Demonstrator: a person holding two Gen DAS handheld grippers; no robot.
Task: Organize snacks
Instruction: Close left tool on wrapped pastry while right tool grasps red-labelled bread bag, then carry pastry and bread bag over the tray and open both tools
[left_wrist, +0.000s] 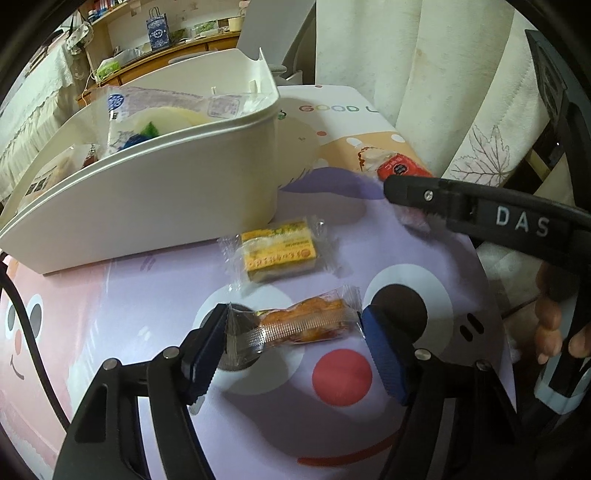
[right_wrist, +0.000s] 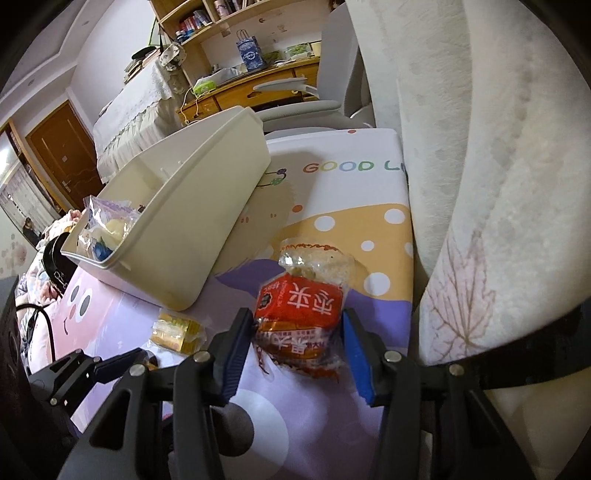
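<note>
Straddling orange snack (left_wrist: 306, 321), left gripper (left_wrist: 291, 343) apart, right gripper (right_wrist: 295, 347) apart around red packet (right_wrist: 299, 310)

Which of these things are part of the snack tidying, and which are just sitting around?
Part of the job:
white bin
orange snack packet
yellow snack packet
red snack packet
left gripper
right gripper

Just lying about:
blue gift bag
curtain
cartoon tablecloth

Bin (left_wrist: 155, 192) at the mat's (left_wrist: 155, 295) left, boxed snack (left_wrist: 279, 249) before it, sealed snack (left_wrist: 299, 323) nearest
</note>
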